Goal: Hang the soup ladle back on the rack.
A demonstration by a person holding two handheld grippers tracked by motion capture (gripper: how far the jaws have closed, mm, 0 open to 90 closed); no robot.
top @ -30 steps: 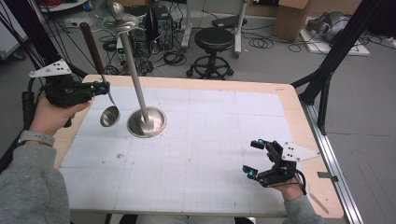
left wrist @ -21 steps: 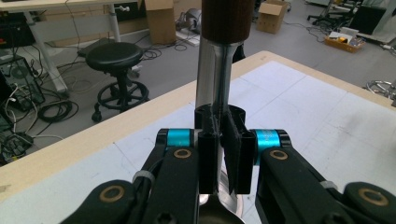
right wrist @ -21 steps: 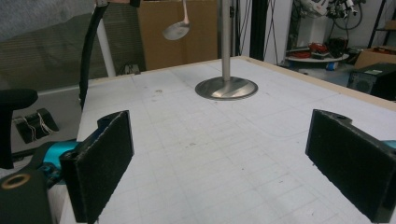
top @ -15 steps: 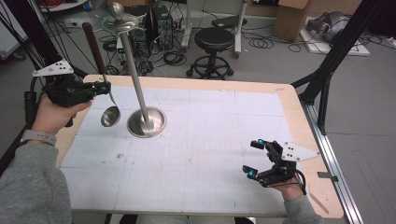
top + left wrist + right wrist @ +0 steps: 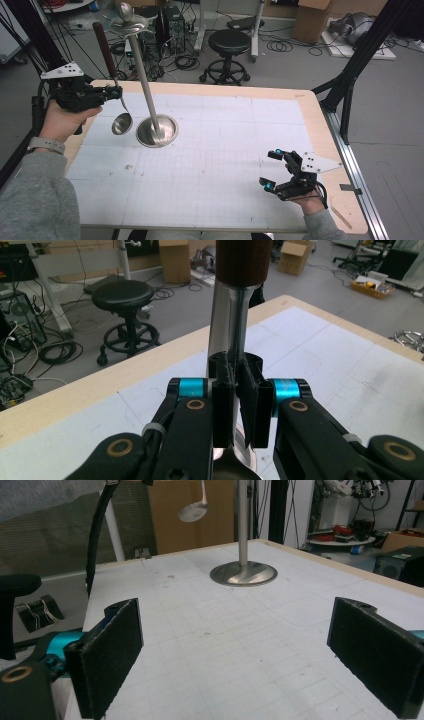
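Observation:
A ladle with a dark wooden handle (image 5: 102,45) and a steel bowl (image 5: 121,123) hangs upright, bowl down, above the table's far left. My left gripper (image 5: 111,92) is shut on its thin metal shaft (image 5: 239,347), with the wooden handle (image 5: 243,260) rising above the jaws. Just to its right stands a steel stand: a round base (image 5: 157,131) and a tall pole (image 5: 142,70). The right gripper view shows the base (image 5: 243,573) and the ladle bowl (image 5: 192,512) far off. My right gripper (image 5: 271,170) rests open near the front right, nothing between its pads (image 5: 110,655).
The white gridded mat (image 5: 215,150) covers the wooden table (image 5: 310,107). A black stool (image 5: 229,45), cables and boxes lie on the floor beyond the far edge. A black frame leg (image 5: 350,85) stands at the table's right.
The left gripper and the ladle have drifted slightly right, toward the stand's pole. The right gripper has not moved.

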